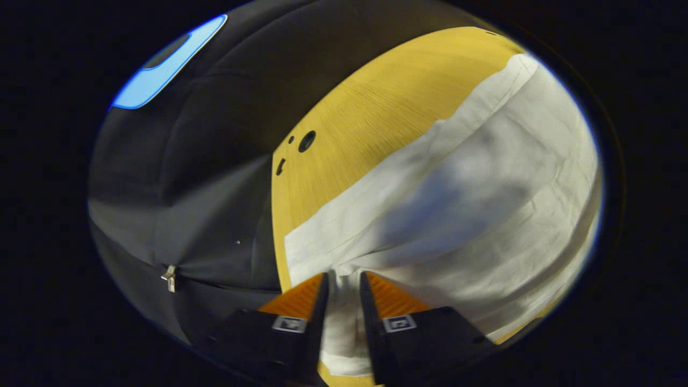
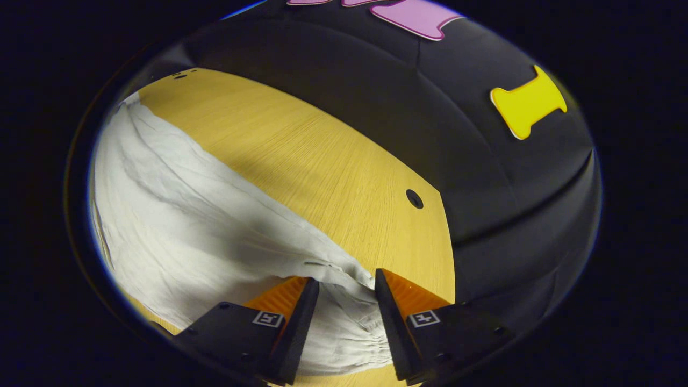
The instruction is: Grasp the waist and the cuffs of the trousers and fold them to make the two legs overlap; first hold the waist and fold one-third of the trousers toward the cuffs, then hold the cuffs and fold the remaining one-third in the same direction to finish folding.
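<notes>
The white trousers point(image 1: 484, 204) lie spread on the yellow wooden table point(image 1: 371, 113), and they cover a big part of its surface. In the left gripper view the cloth runs from the fingers diagonally up to the right, so its long axis goes along the table edge side; a straight hem-like band point(image 1: 376, 183) forms its upper border, with bare wood beyond it. The left gripper point(image 1: 344, 282) stands at one end of the trousers with a narrow strip of cloth between its two fingers; the fingers are close together, but whether both press on the cloth I cannot tell. In the right gripper view the trousers point(image 2: 177, 215) stretch from the fingers up to the left, wrinkled, with a gathered elastic part point(image 2: 371, 328) near the fingers. The right gripper point(image 2: 346, 285) has its fingers spread apart, with the gathered cloth lying in the gap between them, not clenched. Beyond the cloth there is free table point(image 2: 301, 156) up to its edge, where small dark holes point(image 2: 414, 198) sit near the corner. Behind the table hangs the black booth wall point(image 2: 484, 177).
</notes>
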`<state>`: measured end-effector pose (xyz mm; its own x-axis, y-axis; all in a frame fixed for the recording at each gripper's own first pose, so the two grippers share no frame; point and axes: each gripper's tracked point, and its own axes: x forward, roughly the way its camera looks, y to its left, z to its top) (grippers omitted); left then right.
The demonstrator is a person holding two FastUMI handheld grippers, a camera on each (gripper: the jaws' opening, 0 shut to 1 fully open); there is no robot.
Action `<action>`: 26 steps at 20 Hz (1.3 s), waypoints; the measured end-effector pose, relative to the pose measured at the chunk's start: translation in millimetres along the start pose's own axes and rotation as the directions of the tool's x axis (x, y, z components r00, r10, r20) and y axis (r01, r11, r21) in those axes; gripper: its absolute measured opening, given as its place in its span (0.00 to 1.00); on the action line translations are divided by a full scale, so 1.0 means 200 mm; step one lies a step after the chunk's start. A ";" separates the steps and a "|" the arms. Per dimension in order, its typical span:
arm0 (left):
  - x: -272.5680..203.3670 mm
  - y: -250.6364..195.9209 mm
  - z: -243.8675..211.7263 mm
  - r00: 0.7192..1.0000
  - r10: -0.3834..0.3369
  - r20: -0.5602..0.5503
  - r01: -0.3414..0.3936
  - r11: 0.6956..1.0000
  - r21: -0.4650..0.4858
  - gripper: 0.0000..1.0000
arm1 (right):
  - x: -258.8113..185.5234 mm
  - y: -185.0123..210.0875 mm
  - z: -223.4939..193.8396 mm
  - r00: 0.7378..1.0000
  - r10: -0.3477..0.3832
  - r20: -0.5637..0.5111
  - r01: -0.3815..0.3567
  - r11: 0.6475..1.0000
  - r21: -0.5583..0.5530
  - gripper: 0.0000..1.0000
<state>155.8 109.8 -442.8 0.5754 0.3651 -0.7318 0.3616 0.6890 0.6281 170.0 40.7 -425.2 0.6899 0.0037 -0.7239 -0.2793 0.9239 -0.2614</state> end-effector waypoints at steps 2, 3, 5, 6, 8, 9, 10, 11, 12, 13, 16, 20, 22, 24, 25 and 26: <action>-0.05 0.02 0.00 1.000 -0.012 0.017 0.012 1.000 -0.019 0.75 | -0.05 -0.04 0.03 1.000 0.023 0.014 -0.025 0.988 0.149 0.95; -0.08 0.02 0.00 0.999 -0.026 0.029 0.027 0.999 -0.036 0.86 | -0.10 -0.07 0.05 0.999 0.027 0.027 -0.032 0.971 0.238 0.97; -0.22 -0.01 0.00 0.992 -0.084 0.089 0.097 0.982 -0.162 0.97 | -0.27 -0.15 0.10 0.997 0.055 0.057 -0.078 0.818 0.570 0.98; -0.27 -0.01 0.00 0.990 -0.094 0.102 0.113 0.972 -0.205 0.97 | -0.32 -0.15 0.10 0.995 0.075 0.062 -0.097 0.746 0.658 0.98; -0.36 -0.04 -0.02 0.986 -0.118 0.116 0.149 0.939 -0.310 0.97 | -0.37 -0.13 0.04 0.994 0.099 0.055 -0.106 0.628 0.771 0.99; -0.40 -0.06 -0.03 0.984 -0.128 0.126 0.166 0.917 -0.362 0.97 | -0.38 -0.13 -0.02 0.995 0.092 0.043 -0.090 0.596 0.798 0.99; -0.43 -0.05 -0.03 0.981 -0.132 0.141 0.179 0.893 -0.414 0.97 | -0.39 -0.12 -0.07 0.996 0.089 0.023 -0.070 0.574 0.816 0.99; -0.47 -0.06 -0.03 0.978 -0.135 0.158 0.194 0.864 -0.465 0.97 | -0.40 -0.10 -0.11 0.995 0.095 0.009 -0.060 0.553 0.831 0.99; -0.51 -0.06 -0.02 0.975 -0.135 0.177 0.209 0.832 -0.514 0.97 | -0.40 -0.08 -0.15 0.995 0.104 -0.003 -0.053 0.533 0.844 0.99; -0.54 -0.05 -0.01 0.972 -0.136 0.192 0.222 0.799 -0.559 0.97 | -0.39 -0.06 -0.19 0.994 0.110 -0.017 -0.042 0.512 0.858 0.98; -0.51 -0.03 -0.01 0.966 -0.131 0.224 0.252 0.679 -0.689 0.97 | -0.38 -0.03 -0.26 0.992 0.119 -0.039 -0.011 0.397 0.918 0.98; -0.51 -0.02 0.00 0.950 -0.143 0.279 0.314 0.449 -0.837 0.98 | -0.33 -0.04 -0.41 0.989 0.091 -0.120 0.086 0.308 0.948 0.98; -0.55 -0.01 -0.02 0.952 -0.144 0.269 0.304 0.361 -0.882 0.96 | -0.30 0.00 -0.46 0.982 0.089 -0.165 0.128 0.327 0.936 0.99; -0.56 -0.02 -0.07 0.956 -0.154 0.250 0.287 0.316 -0.904 0.96 | -0.26 0.03 -0.45 0.981 0.105 -0.164 0.125 0.308 0.943 0.99; -0.55 -0.04 -0.10 0.956 -0.162 0.245 0.284 0.292 -0.913 0.96 | -0.24 0.06 -0.45 0.978 0.115 -0.172 0.129 0.308 0.942 0.99; -0.55 -0.06 -0.11 0.956 -0.168 0.241 0.279 0.269 -0.922 0.96 | -0.22 0.03 -0.43 0.982 0.088 -0.167 0.132 0.310 0.942 0.98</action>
<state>72.3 75.2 -376.5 0.6659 0.0826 -0.7415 -0.4183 0.8643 -0.2794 80.1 13.7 -449.1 0.5417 0.0211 -0.8403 0.6334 0.6470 0.4245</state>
